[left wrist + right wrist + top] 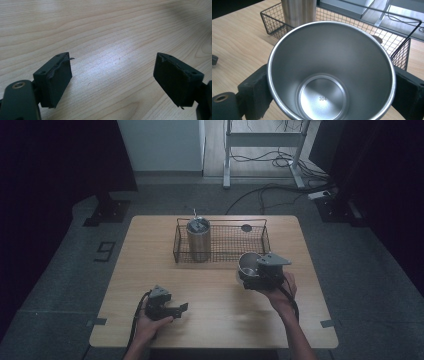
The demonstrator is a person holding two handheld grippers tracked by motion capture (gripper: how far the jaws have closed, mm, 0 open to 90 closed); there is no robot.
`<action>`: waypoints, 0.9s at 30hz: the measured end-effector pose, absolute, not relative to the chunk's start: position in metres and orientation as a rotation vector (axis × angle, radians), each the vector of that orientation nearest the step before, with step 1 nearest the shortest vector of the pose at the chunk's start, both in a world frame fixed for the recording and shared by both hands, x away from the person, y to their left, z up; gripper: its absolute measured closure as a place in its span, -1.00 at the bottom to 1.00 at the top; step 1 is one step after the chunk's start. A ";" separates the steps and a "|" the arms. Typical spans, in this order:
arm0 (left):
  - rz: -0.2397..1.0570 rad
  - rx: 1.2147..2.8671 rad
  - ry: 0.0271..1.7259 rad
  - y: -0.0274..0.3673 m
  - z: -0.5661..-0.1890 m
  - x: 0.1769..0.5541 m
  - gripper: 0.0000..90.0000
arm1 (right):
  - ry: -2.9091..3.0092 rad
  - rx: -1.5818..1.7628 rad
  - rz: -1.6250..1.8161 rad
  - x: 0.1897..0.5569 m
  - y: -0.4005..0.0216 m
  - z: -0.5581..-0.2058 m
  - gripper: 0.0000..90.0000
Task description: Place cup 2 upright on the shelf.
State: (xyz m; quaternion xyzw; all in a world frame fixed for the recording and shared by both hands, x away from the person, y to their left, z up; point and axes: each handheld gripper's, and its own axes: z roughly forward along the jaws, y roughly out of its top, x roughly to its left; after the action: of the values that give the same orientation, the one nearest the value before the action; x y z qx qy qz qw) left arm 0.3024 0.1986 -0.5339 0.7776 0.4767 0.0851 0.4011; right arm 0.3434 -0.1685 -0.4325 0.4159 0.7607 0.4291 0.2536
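Note:
A shiny steel cup (247,262) hangs just in front of the wire basket's (220,259) right half, with my right gripper (246,273) shut on its sides. In the right gripper view the cup (332,72) is empty and upright, open end toward the camera, with "304" stamped in its bottom and a black jaw pressed on each side. Inside the basket's (402,50) left end stands a tall steel tumbler (198,240) with a lid. My left gripper (177,309) rests low near the table's front left. Its jaws stand wide open over bare wood (112,37).
A small dark disc (246,227) lies in the basket's right part. The wooden table (215,320) has free room in the middle and front. Beyond it are a white cabinet (160,145), a desk frame (262,140) and cables (280,160) on the floor.

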 end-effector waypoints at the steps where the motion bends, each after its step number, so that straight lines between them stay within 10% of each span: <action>1: 0.215 1.966 1.205 0.199 -0.534 0.302 -0.66 | 2.067 1.130 1.166 0.343 -0.169 -0.432 -0.85; 27: 0.198 1.976 1.192 0.198 -0.533 0.302 -0.66 | 2.025 1.129 1.160 0.367 -0.165 -0.392 -0.85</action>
State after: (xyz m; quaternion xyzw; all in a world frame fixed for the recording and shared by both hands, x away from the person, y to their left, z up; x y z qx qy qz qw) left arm 0.3017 0.1984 -0.5330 0.7815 0.4714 0.0784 0.4011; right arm 0.3670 -0.1651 -0.3925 0.4193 0.7518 0.4308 0.2711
